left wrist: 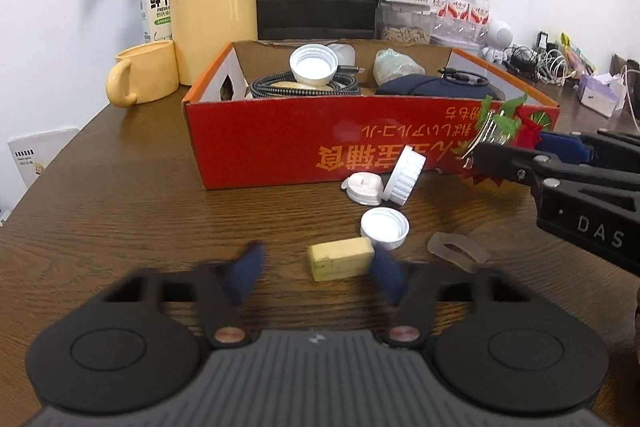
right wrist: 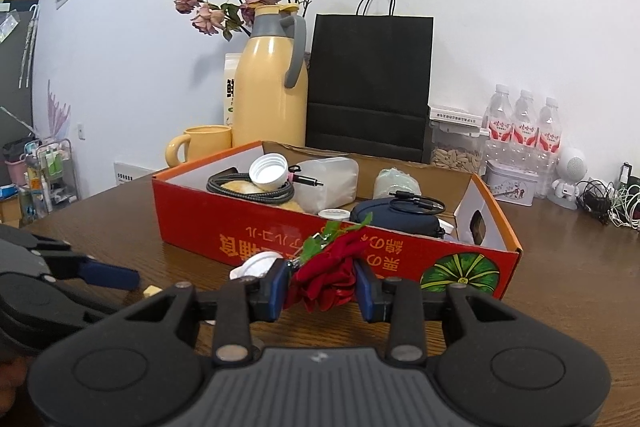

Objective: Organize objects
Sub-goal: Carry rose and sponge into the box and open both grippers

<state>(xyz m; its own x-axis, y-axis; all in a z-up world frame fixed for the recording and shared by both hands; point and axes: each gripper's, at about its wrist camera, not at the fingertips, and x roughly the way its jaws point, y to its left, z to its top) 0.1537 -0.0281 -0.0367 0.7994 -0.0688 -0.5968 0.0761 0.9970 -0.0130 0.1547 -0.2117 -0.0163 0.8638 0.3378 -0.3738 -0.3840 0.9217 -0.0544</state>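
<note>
Your right gripper (right wrist: pixel 320 285) is clamped on the red flower (right wrist: pixel 328 273), held just short of the box (right wrist: pixel 280 227) front wall. Your left gripper (left wrist: pixel 316 267) gapes wide, nothing in it; the block (left wrist: pixel 339 257) lies on the table (left wrist: pixel 120 219) between its fingers (one fingertip near its end). Step in hand: carrying the flower. Next, I judge: lift it over the wall and release inside. Only the left view shows the caps (left wrist: pixel 384 227).
</note>
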